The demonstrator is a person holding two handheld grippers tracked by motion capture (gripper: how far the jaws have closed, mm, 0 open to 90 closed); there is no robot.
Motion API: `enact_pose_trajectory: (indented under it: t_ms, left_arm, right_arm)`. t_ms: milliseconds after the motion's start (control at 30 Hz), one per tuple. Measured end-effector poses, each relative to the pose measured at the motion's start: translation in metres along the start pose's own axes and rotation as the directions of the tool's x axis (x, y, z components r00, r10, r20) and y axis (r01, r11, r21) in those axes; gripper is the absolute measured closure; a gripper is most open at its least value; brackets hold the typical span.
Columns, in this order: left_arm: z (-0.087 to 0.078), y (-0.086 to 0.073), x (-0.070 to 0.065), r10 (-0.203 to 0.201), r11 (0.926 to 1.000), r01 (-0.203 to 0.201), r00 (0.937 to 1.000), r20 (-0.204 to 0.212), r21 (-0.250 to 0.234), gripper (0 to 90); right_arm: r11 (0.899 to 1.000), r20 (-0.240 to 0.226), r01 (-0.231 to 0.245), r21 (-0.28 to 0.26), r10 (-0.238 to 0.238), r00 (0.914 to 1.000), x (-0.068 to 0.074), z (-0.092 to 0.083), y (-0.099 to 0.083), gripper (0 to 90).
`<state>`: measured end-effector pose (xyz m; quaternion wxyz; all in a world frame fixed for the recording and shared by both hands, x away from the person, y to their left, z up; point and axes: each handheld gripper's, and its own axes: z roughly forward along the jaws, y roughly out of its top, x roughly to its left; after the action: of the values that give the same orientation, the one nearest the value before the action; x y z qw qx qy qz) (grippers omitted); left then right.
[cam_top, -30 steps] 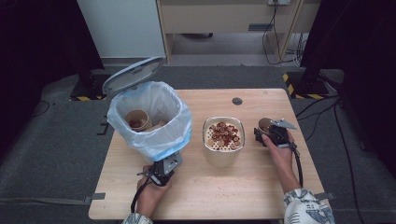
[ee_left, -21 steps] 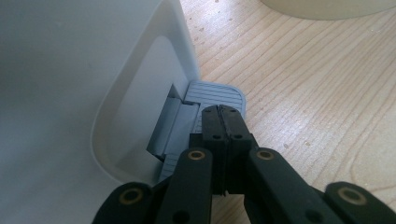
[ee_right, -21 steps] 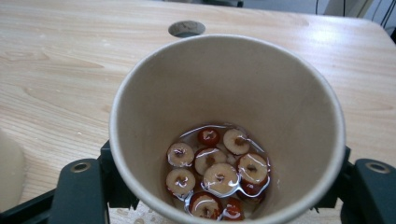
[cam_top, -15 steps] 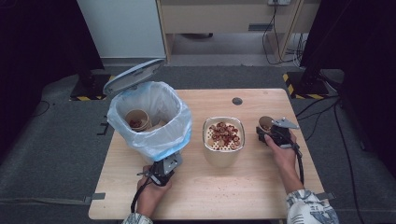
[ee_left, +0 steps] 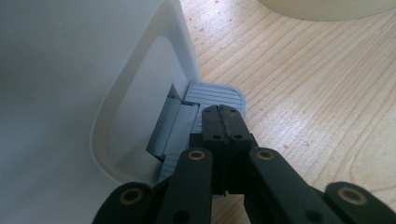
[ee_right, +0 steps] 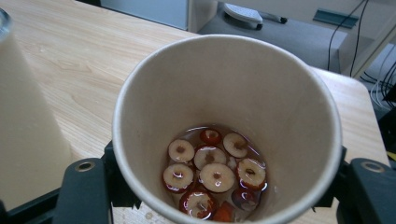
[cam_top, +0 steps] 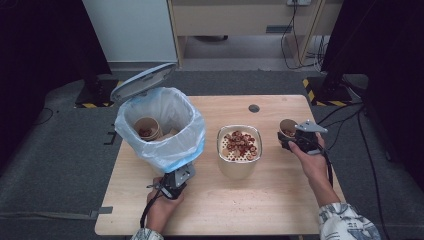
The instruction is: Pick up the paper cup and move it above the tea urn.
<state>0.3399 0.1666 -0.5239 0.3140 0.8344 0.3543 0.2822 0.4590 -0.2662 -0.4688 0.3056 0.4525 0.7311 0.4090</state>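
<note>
Near the table's [cam_top: 280,210] front edge, the left gripper [cam_top: 176,181], jaws pressed together, bears down on the bin's pedal [ee_left: 212,95], probably to hold the lid [cam_top: 142,81] raised over the lined bin [cam_top: 160,130]; that forearm lies low and flat. Beyond it, by the right edge, the right gripper [cam_top: 295,141] has just been closing and now pinches a paper cup [ee_right: 229,126] of date slices in liquid, upright so nothing spills, wrist lifted, beside the strainer tub [cam_top: 239,152].
</note>
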Motion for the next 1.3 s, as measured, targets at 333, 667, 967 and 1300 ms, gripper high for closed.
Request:
enact_pose_trajectory:
  t_ms: [333, 667, 967, 1300]
  left_arm:
    - [0.000, 0.000, 0.000, -0.001, 1.0000, 0.001, 1.0000, 0.001, 0.000, 88.9]
    - [0.001, 0.000, -0.001, 0.004, 1.0000, -0.004, 1.0000, 0.005, -0.003, 88.9]
    - [0.001, 0.000, -0.001, -0.002, 1.0000, 0.002, 1.0000, 0.008, -0.001, 89.1]
    - [0.001, 0.000, 0.000, -0.009, 1.0000, 0.009, 0.9999, 0.011, -0.004, 89.1]
  right_arm:
    - [0.998, -0.030, 0.056, -0.012, -0.057, 0.9979, -0.002, -0.012, 0.024, 31.6]
    - [0.995, -0.056, 0.093, -0.034, -0.094, 0.9939, -0.002, -0.022, 0.046, 31.6]
    - [0.994, -0.067, 0.105, -0.028, -0.107, 0.9920, -0.003, -0.023, 0.052, 31.6]
    - [0.994, -0.074, 0.105, -0.030, -0.107, 0.9915, -0.002, -0.024, 0.057, 31.6]
